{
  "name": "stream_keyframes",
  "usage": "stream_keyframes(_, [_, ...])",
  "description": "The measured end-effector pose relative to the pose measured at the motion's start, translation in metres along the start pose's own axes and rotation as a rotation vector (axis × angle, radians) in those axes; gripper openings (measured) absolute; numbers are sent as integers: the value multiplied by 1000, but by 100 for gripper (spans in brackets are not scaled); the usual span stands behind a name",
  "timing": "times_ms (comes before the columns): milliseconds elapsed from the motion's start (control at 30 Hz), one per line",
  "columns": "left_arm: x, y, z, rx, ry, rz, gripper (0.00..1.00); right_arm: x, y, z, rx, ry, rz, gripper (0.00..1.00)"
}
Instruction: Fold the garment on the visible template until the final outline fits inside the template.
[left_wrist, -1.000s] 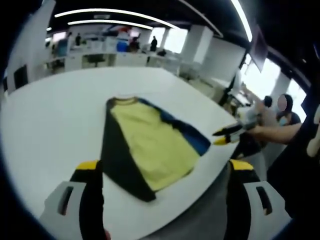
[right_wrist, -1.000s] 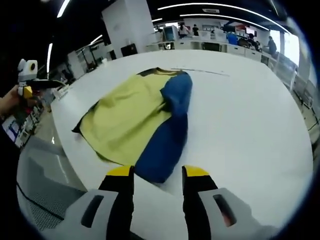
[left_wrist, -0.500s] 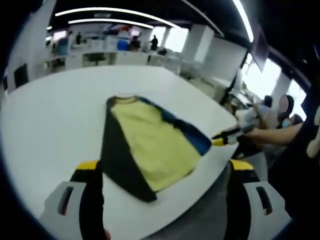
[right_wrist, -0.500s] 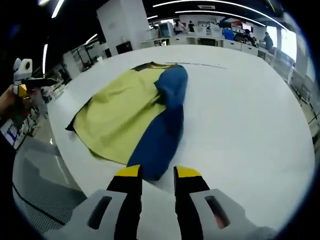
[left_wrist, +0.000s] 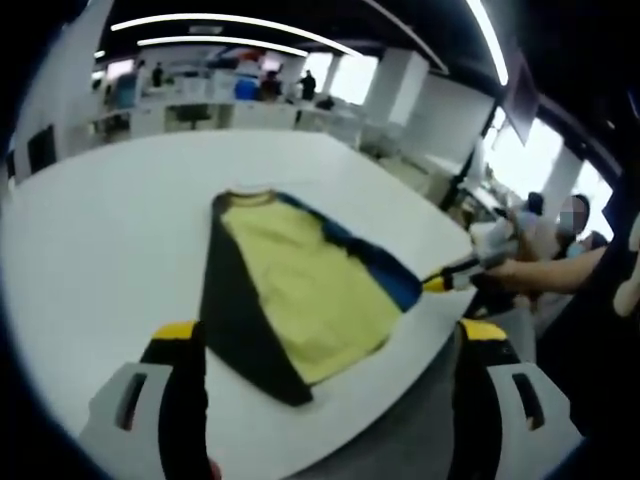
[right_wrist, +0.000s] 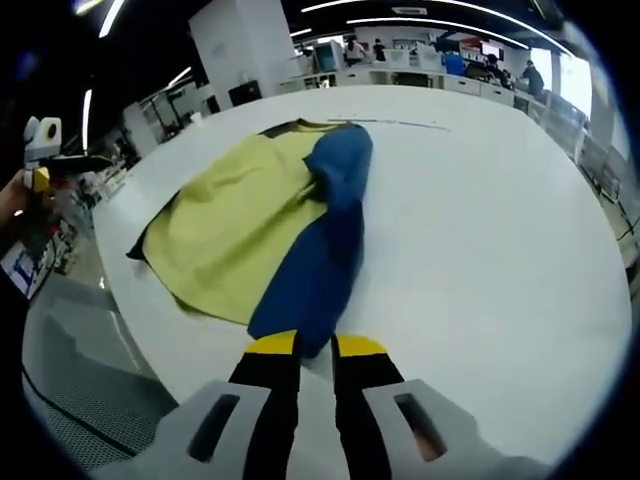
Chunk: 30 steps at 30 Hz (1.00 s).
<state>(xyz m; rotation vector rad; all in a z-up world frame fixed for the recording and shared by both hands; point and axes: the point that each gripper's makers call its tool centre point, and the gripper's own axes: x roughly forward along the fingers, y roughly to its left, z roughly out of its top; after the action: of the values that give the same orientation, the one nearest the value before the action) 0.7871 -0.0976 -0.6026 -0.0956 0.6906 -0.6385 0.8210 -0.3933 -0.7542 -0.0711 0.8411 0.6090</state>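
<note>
A yellow garment (left_wrist: 300, 290) lies flat on the white table (left_wrist: 100, 230), with a dark strip along one side and a blue part (right_wrist: 320, 260) folded along the other. In the right gripper view my right gripper (right_wrist: 315, 345) has its jaws drawn close together on the near corner of the blue part. The left gripper view shows the same right gripper (left_wrist: 437, 283) at the garment's blue corner by the table edge. My left gripper (left_wrist: 330, 335) is wide open, short of the dark corner, holding nothing. A hand holds that left gripper (right_wrist: 95, 160) beyond the table's left edge.
The table's rounded edge (right_wrist: 140, 320) runs close to the garment, with grey floor (right_wrist: 80, 390) below. A thin dark line (right_wrist: 395, 123) marks the table beyond the collar. A person's arm (left_wrist: 560, 265) reaches in at the right. Office desks (left_wrist: 210, 100) stand far behind.
My right gripper has moved forward to the blue corner and its jaws have narrowed from open to nearly together on it. The left gripper and the garment have stayed put.
</note>
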Motion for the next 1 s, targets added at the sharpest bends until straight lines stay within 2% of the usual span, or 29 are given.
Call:
stream_keyframes(367, [-1, 0, 0, -6, -3, 0, 99, -2, -4, -2, -6, -2, -18, 4])
stream_keyframes(533, [0, 0, 1, -4, -5, -4, 99, -6, -7, 1, -7, -13, -27, 3])
stream_keyframes(700, [0, -1, 1, -3, -5, -6, 99, -12, -9, 9, -9, -29, -33, 3])
stream_keyframes(1000, [-1, 1, 2, 1, -6, -8, 99, -31, -21, 36, -18, -84, -60, 3])
